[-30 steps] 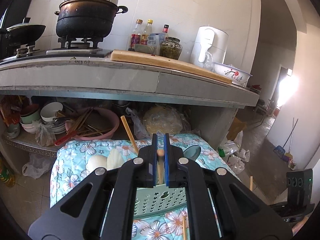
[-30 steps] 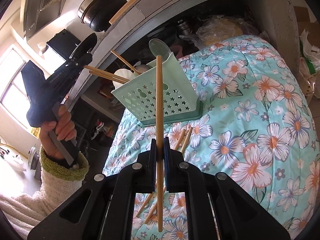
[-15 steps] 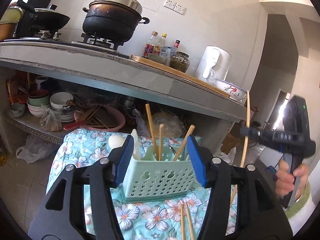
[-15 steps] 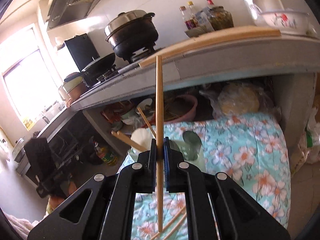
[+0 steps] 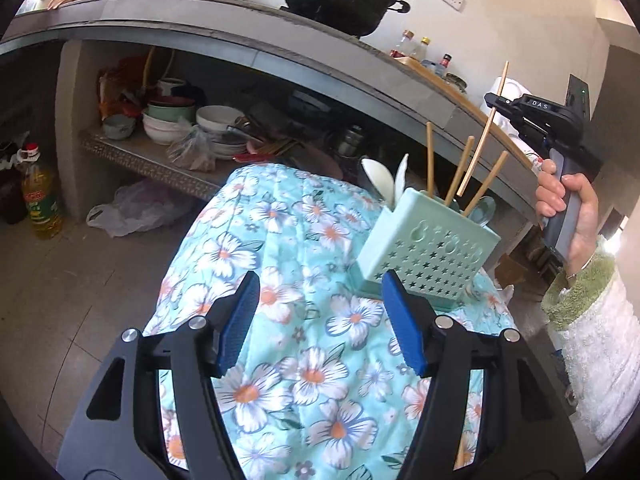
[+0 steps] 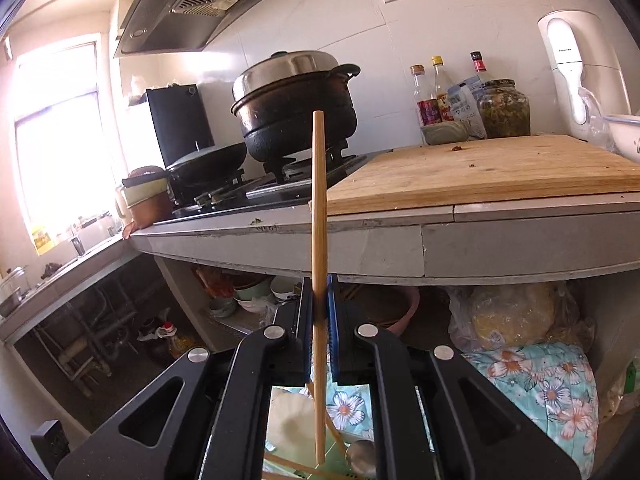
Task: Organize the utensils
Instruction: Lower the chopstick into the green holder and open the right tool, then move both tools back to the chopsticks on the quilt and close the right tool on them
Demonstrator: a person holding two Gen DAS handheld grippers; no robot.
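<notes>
The left gripper (image 5: 318,320), low in frame, has just been opening, nothing between its jaws; the caddy (image 5: 428,250) stands centre-right on the cloth (image 5: 280,240); the right gripper (image 6: 320,312) clamps a chopstick (image 6: 319,208) upright at centre.

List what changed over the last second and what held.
The left gripper let go of its wooden chopstick into the pale green perforated utensil holder; its jaws have just been opening, now empty, and it drew back. The right gripper rose above the holder, jaws clamped throughout on its bamboo chopstick.
</notes>
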